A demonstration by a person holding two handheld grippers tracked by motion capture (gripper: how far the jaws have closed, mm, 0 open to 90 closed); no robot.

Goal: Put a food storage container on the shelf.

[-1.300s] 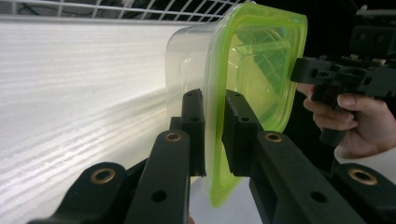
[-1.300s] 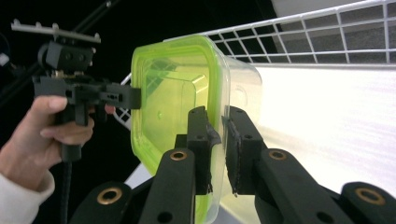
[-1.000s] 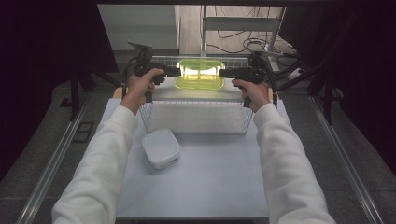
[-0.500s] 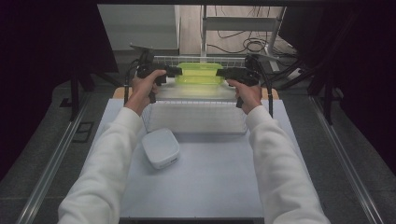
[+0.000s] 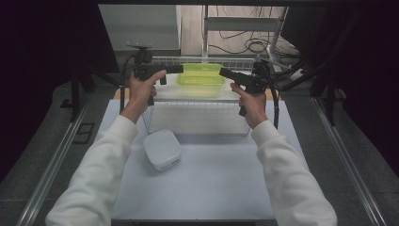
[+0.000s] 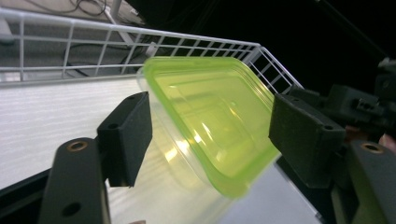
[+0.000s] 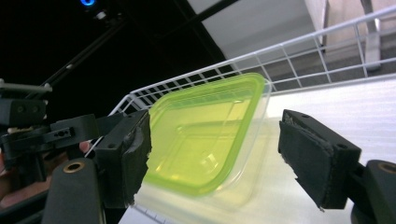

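Observation:
A clear tub with a lime-green lid (image 5: 200, 77) rests on the pale floor of a white wire basket (image 5: 197, 102) at the table's far side. My left gripper (image 5: 178, 69) sits at its left end and my right gripper (image 5: 223, 72) at its right end, pointing at each other. Both have just been opening and now stand open, their pads off the tub. In the left gripper view the tub (image 6: 210, 121) lies just beyond the spread pads (image 6: 128, 135). In the right gripper view the tub (image 7: 205, 140) lies likewise beyond the pads (image 7: 308, 158).
A white rounded-square container (image 5: 162, 149) lies on the light table sheet in front of the basket's left corner. The basket's wire walls rise around the tub. Cables and a stand lie behind the table; metal rails run along both sides.
Both grippers were closed on the tub's ends; their jaws have now spread wide and let go. The tub stays in the basket, and the hands have shifted only slightly.

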